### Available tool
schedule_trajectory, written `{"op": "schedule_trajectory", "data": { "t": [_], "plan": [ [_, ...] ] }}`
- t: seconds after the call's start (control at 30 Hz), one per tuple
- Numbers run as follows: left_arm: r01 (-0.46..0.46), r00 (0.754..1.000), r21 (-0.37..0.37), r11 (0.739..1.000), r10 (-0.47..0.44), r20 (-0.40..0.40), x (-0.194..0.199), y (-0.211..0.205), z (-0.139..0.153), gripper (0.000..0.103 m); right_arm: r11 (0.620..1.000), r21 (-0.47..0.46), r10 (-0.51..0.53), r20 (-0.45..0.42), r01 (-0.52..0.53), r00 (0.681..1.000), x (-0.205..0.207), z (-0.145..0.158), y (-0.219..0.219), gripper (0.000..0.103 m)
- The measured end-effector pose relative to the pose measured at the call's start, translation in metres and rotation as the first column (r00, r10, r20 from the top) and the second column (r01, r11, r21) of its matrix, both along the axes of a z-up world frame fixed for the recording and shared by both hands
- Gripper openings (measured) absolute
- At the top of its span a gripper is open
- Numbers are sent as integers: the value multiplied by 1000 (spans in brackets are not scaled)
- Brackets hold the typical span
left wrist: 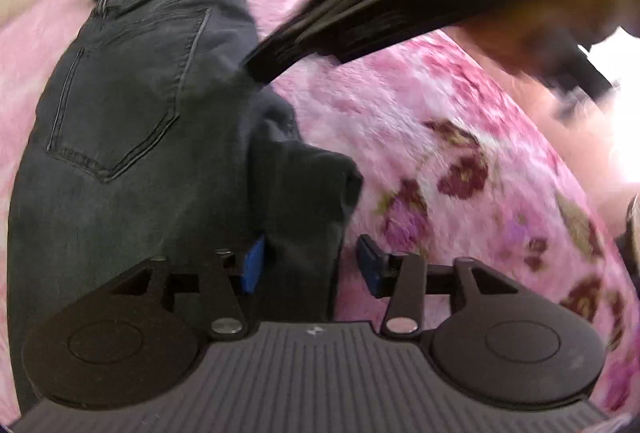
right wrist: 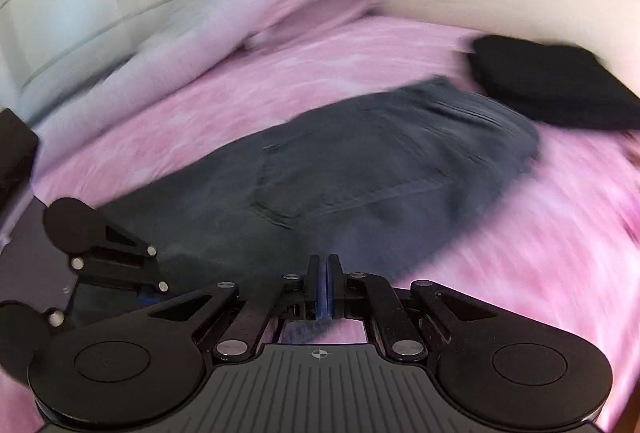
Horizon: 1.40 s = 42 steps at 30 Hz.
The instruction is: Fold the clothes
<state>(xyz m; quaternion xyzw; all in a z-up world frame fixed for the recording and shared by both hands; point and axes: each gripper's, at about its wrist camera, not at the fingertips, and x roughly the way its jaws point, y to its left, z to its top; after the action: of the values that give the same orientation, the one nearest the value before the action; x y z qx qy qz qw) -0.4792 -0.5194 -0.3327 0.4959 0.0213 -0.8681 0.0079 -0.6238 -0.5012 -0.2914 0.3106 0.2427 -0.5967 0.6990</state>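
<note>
Jeans (left wrist: 132, 137) lie flat on the pink blanket (left wrist: 460, 153), long axis running away from left gripper (left wrist: 312, 265); its jaws apart, straddling a fold; right gripper (right wrist: 322, 287) pinched together, empty

Jeans (left wrist: 132, 121) ahead of the jaws are faded dark denim, matt, with raised stitching on the pocket. The blanket (left wrist: 432, 137) beside them looks like fluffy pink fleece, kinda plush. Left gripper (left wrist: 312, 265) is matt black plastic with shiny metal rivets and blue rubbery-looking pads (left wrist: 370, 265).
</note>
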Motion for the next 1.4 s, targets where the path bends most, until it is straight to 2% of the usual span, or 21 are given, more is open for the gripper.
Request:
{"op": "schedule_trajectory", "data": {
  "t": [0.07, 0.17, 0.23, 0.27, 0.37, 0.43, 0.53, 0.57, 0.6, 0.67, 0.73, 0.83, 0.9, 0.97, 1.0, 1.07, 1.13, 1.2, 1.23, 1.3, 1.4],
  "plan": [
    [-45, 999, 34, 998, 45, -2, -1, -3, 2, 48, 989, 35, 148, -51, -147, 988, 2, -11, -24, 4],
    [-83, 996, 74, 994, 84, -10, -4, -9, 12, 46, 978, 56, 207, -81, -203, 975, -15, -27, -44, 0],
    [-104, 993, 96, 990, 109, -45, -3, -13, 27, 43, 983, 53, 176, -3, -176, 984, -30, -29, -51, 0],
    [-106, 990, 107, 989, 115, -76, -1, -14, 35, 39, 987, 41, 153, -3, -153, 988, -31, -25, -50, 0],
    [-64, 991, 100, 993, 75, -110, -9, -5, 43, 39, 999, 17, 46, 14, -46, 999, -39, -14, -44, 0],
    [-27, 996, 100, 995, 34, -77, -19, 3, 33, 39, 1000, 19, -18, 30, 17, 999, -49, -11, -40, 0],
    [37, 999, 106, 994, -39, 11, -25, 22, 5, 41, 999, 38, -4, 8, 4, 1000, -50, -7, -38, 0],
    [52, 999, 91, 994, -53, 10, -23, 28, 2, 47, 999, 42, 2, 1, -2, 1000, -50, -5, -37, 0],
    [47, 999, 105, 993, -48, 4, -21, 30, 4, 45, 1000, 20, 15, -2, -15, 1000, -48, 3, -34, 0],
    [24, 1000, 140, 990, -22, -18, -16, 29, 12, 36, 998, -33, 50, 19, -49, 999, -44, 14, -32, 0],
    [0, 998, 133, 991, 9, -66, -11, 28, 25, 36, 996, -48, 76, 16, -75, 997, -39, 15, -36, 1],
    [-87, 987, 150, 985, 106, -123, -12, 15, 36, 38, 998, -47, 33, 2, -33, 999, -44, 9, -50, 4],
    [-135, 985, 147, 980, 149, -86, -17, 5, 28, 39, 999, -38, -5, -14, 4, 1000, -49, 4, -60, 8],
    [-145, 989, 185, 972, 149, -8, -26, 3, 8, 40, 999, 42, 10, -86, -6, 996, -50, -11, -71, 10],
    [-137, 990, 181, 974, 141, -4, -28, 6, 1, 48, 998, 64, 20, -106, -14, 994, -53, -19, -74, 10],
    [-112, 993, 172, 979, 116, -12, -29, 14, 0, 60, 999, 49, 5, -124, 1, 992, -61, -22, -74, 9],
    [-119, 993, 183, 976, 122, -4, -28, 18, 4, 58, 998, 42, -46, -121, 52, 992, -63, -16, -74, 9],
    [-149, 989, 203, 968, 151, 5, -25, 18, 8, 48, 995, 24, -96, -112, 99, 989, -64, -6, -72, 11],
    [-169, 985, 203, 965, 170, 11, -21, 19, 10, 48, 995, 21, -93, -128, 97, 987, -63, -3, -71, 13],
    [-212, 977, 182, 960, 211, 25, -13, 21, 16, 47, 991, 96, -81, -167, 98, 983, -61, -9, -74, 15],
    [-306, 952, 130, 943, 302, 52, 9, 22, 31, 50, 985, 129, -98, -149, 118, 984, -66, -1, -72, 20]
  ]
}}
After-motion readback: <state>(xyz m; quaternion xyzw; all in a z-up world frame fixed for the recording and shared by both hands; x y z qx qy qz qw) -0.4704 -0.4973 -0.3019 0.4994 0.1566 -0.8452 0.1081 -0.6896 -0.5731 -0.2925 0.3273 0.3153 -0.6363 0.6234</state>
